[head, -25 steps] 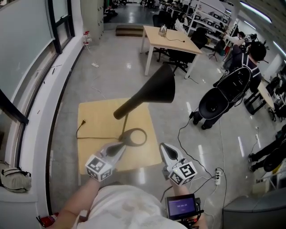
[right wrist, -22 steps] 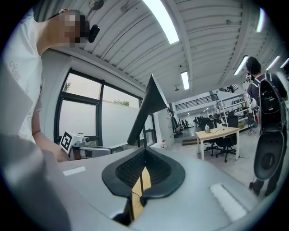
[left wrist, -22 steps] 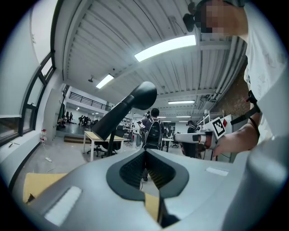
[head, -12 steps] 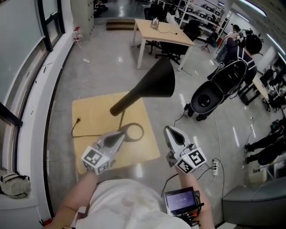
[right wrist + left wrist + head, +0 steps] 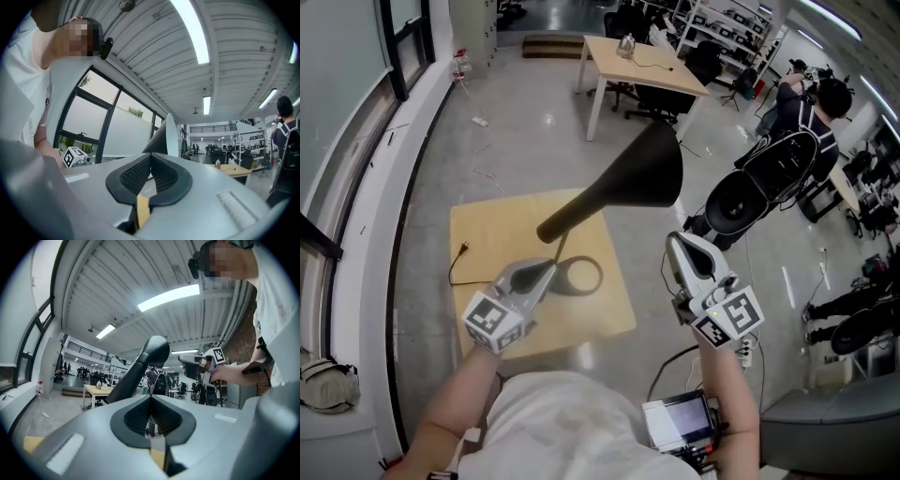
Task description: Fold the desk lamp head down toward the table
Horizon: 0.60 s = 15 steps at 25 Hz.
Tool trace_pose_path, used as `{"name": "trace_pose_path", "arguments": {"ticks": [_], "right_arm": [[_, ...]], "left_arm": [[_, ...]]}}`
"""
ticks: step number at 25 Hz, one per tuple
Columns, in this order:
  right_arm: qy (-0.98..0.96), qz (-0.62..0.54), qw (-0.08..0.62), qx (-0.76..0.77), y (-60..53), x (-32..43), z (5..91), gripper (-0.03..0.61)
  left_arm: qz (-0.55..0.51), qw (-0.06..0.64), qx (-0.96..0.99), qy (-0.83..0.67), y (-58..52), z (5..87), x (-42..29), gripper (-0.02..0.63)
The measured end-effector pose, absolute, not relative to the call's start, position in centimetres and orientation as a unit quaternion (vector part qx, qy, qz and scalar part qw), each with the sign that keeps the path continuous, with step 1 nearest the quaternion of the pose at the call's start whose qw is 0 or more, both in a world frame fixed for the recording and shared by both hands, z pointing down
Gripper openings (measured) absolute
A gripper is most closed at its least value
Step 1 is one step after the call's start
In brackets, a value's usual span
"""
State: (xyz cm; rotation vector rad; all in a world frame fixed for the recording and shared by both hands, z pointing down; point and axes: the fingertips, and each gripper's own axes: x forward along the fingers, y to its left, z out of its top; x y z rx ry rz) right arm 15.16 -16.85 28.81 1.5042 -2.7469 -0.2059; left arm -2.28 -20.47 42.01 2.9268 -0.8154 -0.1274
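A black desk lamp stands on a small wooden table (image 5: 487, 234). Its ring base (image 5: 578, 277) lies flat, and its cone-shaped head (image 5: 633, 176) points up and to the right. My left gripper (image 5: 547, 269) is shut and empty, with its tips by the thin stem just above the base. In the left gripper view the shut left gripper (image 5: 151, 397) faces the lamp head (image 5: 154, 350). My right gripper (image 5: 676, 241) is shut and empty, just below the wide rim of the head. In the right gripper view the right gripper (image 5: 151, 157) has the cone (image 5: 165, 136) close ahead.
A power cord (image 5: 461, 261) lies on the table's left side. Behind stands a bigger wooden desk (image 5: 642, 67) with chairs. A black round stroller-like object (image 5: 750, 202) and a person (image 5: 825, 103) are at the right. Cables (image 5: 675, 361) run on the floor, windows line the left.
My right gripper has risen and moved right, from beside the table's edge up to just under the lamp head's rim. The left gripper has lifted slightly near the stem. Both stayed shut.
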Motion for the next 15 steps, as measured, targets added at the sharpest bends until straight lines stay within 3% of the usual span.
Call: {"name": "trace_pose_path", "arguments": {"ticks": [15], "right_arm": [[-0.864,-0.205,0.046,0.458,-19.2,12.8,19.7,0.015]], "left_arm": [[-0.06,0.02,0.953,-0.296,-24.5,40.1,-4.9,0.003]]}}
